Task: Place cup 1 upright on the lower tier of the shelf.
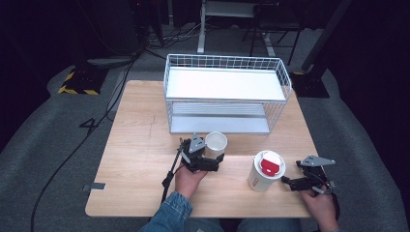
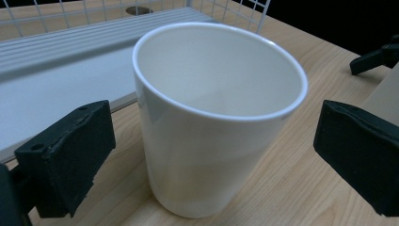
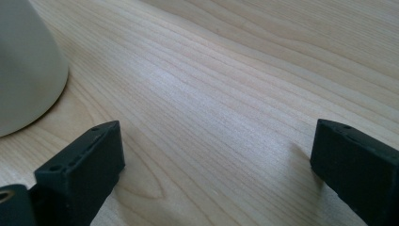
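A white empty cup (image 2: 211, 122) stands upright on the wooden table (image 1: 145, 159), just in front of the wire rack. My left gripper (image 2: 214, 155) is open, one jaw on each side of the cup with a gap to its wall on both. From above, the left gripper (image 1: 209, 153) sits right beside the white cup (image 1: 216, 143). A paper cup with a red-and-white lid (image 1: 266, 170) stands to the right. My right gripper (image 1: 294, 174) is open, just right of the paper cup. Bare wood lies between the right gripper (image 3: 216, 165) jaws, with the paper cup's base (image 3: 23, 70) off to the left.
A white wire rack with two shelves (image 1: 225, 84) stands at the back of the table; its lower shelf (image 2: 56, 70) is close behind the white cup. A black cable (image 1: 63, 159) trails over the grey floor at the left. Bare tabletop lies to the left.
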